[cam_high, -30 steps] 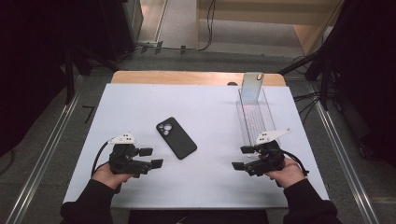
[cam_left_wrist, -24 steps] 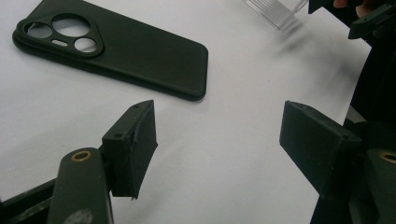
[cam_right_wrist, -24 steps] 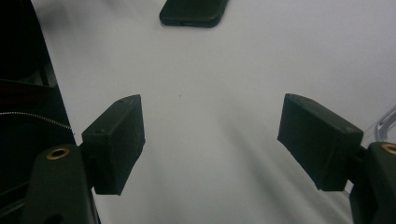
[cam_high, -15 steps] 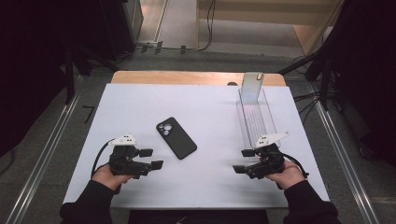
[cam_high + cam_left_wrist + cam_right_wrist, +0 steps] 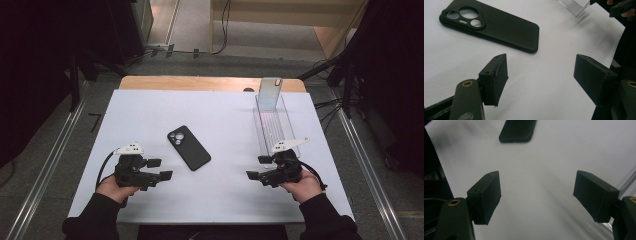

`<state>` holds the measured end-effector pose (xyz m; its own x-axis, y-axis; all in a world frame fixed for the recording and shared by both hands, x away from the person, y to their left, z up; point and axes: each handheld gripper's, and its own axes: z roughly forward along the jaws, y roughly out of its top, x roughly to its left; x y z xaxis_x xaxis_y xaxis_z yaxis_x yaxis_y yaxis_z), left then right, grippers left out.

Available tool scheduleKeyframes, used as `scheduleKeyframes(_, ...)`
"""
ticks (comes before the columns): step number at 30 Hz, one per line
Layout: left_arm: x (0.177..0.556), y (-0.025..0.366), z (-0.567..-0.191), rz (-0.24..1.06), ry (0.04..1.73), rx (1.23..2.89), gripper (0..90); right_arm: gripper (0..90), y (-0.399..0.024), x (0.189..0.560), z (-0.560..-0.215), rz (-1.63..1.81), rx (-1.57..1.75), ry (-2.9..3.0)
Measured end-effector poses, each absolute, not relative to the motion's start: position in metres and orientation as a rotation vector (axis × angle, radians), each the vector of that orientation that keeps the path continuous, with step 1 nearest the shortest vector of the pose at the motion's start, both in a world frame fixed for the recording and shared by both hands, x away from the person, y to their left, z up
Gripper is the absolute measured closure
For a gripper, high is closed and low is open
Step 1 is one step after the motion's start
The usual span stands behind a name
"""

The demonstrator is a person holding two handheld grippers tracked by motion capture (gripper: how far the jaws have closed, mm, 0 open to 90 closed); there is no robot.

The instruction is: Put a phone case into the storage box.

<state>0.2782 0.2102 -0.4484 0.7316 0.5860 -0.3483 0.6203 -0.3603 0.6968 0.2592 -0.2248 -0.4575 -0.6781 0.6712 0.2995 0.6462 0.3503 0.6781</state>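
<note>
A black phone [image 5: 189, 147] lies face down on the white table [image 5: 220, 200], camera bumps toward the far left; it also lies ahead in the left gripper view, the phone [image 5: 491, 23], and at the top of the right gripper view, the phone [image 5: 517, 130]. My left gripper [image 5: 161, 169] rests low at the front left, pointing right, open and empty, jaws wide apart [image 5: 540, 75]. At the front right my right gripper [image 5: 257, 168] points left, also open with nothing between its jaws [image 5: 536, 195]. Both grippers stand well apart from the phone.
A clear plastic tray [image 5: 274, 125] runs along the table's right side, with a light upright panel [image 5: 270, 92] at its far end. A wooden strip [image 5: 200, 83] borders the far edge. Cables lie on the floor beyond.
The right gripper has shifted slightly; the left gripper and the phone have stayed put.
</note>
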Motion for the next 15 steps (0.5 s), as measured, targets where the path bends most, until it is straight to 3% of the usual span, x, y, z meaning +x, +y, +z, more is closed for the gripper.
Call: scheduleKeyframes(15, 0.278, 0.208, -0.449, -0.060, 0.912, 2.060, 27.4, 17.4, -0.194, 0.280, -0.445, 1.293, 1.295, 2.472)
